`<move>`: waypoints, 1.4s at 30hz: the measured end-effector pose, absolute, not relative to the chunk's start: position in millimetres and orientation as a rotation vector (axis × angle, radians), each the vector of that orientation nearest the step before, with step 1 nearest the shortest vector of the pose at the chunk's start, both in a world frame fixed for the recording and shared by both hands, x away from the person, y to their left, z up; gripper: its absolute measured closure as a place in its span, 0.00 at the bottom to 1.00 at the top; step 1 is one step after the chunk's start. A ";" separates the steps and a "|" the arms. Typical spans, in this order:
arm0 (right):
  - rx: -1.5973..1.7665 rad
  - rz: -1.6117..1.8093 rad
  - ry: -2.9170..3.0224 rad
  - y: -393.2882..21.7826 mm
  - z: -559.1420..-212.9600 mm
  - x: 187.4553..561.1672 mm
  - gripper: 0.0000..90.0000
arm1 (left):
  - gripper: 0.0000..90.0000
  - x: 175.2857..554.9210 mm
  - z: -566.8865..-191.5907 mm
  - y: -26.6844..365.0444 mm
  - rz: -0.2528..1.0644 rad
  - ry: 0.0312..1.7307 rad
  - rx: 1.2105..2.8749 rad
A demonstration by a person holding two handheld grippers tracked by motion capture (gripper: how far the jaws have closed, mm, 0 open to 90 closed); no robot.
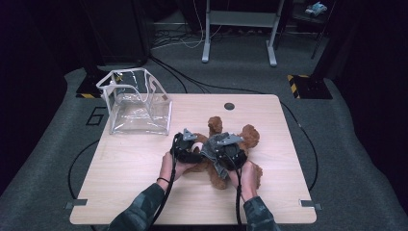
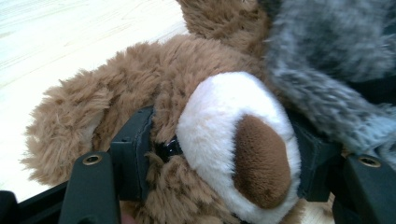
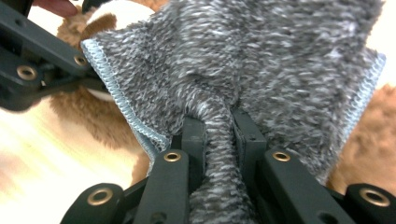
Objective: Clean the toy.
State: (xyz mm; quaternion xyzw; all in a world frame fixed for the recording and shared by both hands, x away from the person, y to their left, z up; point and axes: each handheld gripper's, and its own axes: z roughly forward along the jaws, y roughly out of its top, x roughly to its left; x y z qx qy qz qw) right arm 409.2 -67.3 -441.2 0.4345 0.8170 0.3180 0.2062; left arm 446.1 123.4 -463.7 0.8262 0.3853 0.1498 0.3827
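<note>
A: Where is the teddy bear (image 1: 235, 149) seen?
B: At centre frame on the worktop (image 1: 144, 168); its white muzzle (image 2: 233, 140) is clamped by the left gripper (image 2: 219, 154).
A: Right gripper (image 3: 219, 135)?
B: Pressed together on a bunched grey cloth (image 3: 261, 60), laid over the bear at centre.

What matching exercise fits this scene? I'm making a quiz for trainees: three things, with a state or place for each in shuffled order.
1. left hand-held gripper
2. right hand-held gripper
3. clear bag

A. stands at the table's far left corner
B. clamped on the grey cloth
C. jaws around the teddy bear's head

Pairs: 1-C, 2-B, 3-A
</note>
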 end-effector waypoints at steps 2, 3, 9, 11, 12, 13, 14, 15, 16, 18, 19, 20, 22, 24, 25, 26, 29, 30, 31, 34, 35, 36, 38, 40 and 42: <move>1.210 0.876 2.283 -73.4 -441.4 407.3 0.87 | 0.38 447.2 -463.6 124.8 0.372 0.977 2.115; 1.218 0.873 2.282 -77.4 -441.6 406.2 0.88 | 0.38 448.1 -463.8 125.4 0.367 0.974 2.114; 1.284 0.871 2.266 -102.2 -443.0 404.3 0.88 | 0.38 456.9 -463.5 127.0 0.307 0.990 2.107; 1.319 0.876 2.249 -110.7 -444.1 403.8 0.88 | 0.38 459.2 -462.8 126.9 0.292 0.982 2.117; 1.331 0.874 2.241 -114.1 -444.7 403.8 0.88 | 0.38 460.5 -462.3 127.4 0.283 0.978 2.128; 1.343 0.871 2.233 -116.3 -444.9 403.7 0.87 | 0.38 461.7 -462.1 127.2 0.280 0.981 2.130; 1.347 0.884 2.235 -118.8 -443.9 403.5 0.87 | 0.38 462.8 -462.3 127.2 0.277 0.981 2.129; 1.361 0.900 2.236 -119.8 -442.4 403.5 0.86 | 0.38 464.2 -462.1 127.3 0.274 0.986 2.131; 1.372 0.923 2.236 -120.1 -439.3 404.3 0.85 | 0.38 465.9 -461.9 127.4 0.268 0.992 2.137; 1.386 0.992 2.224 -117.8 -429.2 405.4 0.85 | 0.38 470.1 -461.5 127.4 0.257 1.010 2.129; 1.371 1.018 2.222 -114.1 -424.4 405.9 0.84 | 0.38 472.2 -461.1 127.6 0.249 1.009 2.137; 1.338 1.030 2.234 -109.6 -420.9 407.5 0.84 | 0.38 472.9 -461.4 126.4 0.243 1.019 2.129; 1.306 1.050 2.262 -94.4 -418.0 409.9 0.84 | 0.38 474.5 -461.1 125.7 0.246 1.015 2.143; 1.247 0.995 2.314 -73.3 -423.6 414.9 0.84 | 0.38 475.8 -461.4 126.0 0.238 1.019 2.140; 1.230 0.974 2.329 -67.7 -427.3 416.8 0.84 | 0.38 476.3 -461.7 126.1 0.238 1.019 2.138; 1.228 0.944 2.344 -61.7 -432.7 418.7 0.85 | 0.38 476.5 -462.1 126.2 0.234 1.020 2.138; 1.238 0.937 2.345 -60.5 -443.3 419.2 0.86 | 0.38 477.6 -462.6 127.4 0.221 1.006 2.145; 1.248 0.951 2.344 -64.6 -444.3 418.8 0.86 | 0.38 477.9 -462.9 127.5 0.220 1.001 2.145; 1.267 0.973 2.346 -69.1 -445.1 418.0 0.86 | 0.38 477.8 -463.3 127.3 0.215 1.003 2.136; 1.297 0.978 2.346 -82.5 -446.1 412.7 0.87 | 0.38 479.0 -463.7 128.3 0.210 0.995 2.137; 1.309 0.982 2.343 -85.1 -446.4 410.9 0.87 | 0.38 479.4 -464.0 128.7 0.208 0.996 2.132; 1.310 0.976 2.343 -88.9 -446.8 408.9 0.87 | 0.38 480.0 -464.1 129.1 0.204 0.993 2.133; 1.345 0.980 2.335 -96.6 -448.4 404.5 0.87 | 0.38 480.7 -464.3 128.9 0.200 0.997 2.127; 1.377 0.970 2.322 -106.8 -450.5 399.7 0.87 | 0.38 482.2 -464.1 129.5 0.196 0.994 2.130; 1.403 0.961 2.308 -115.0 -452.5 397.3 0.87 | 0.38 483.4 -464.2 129.6 0.186 0.994 2.128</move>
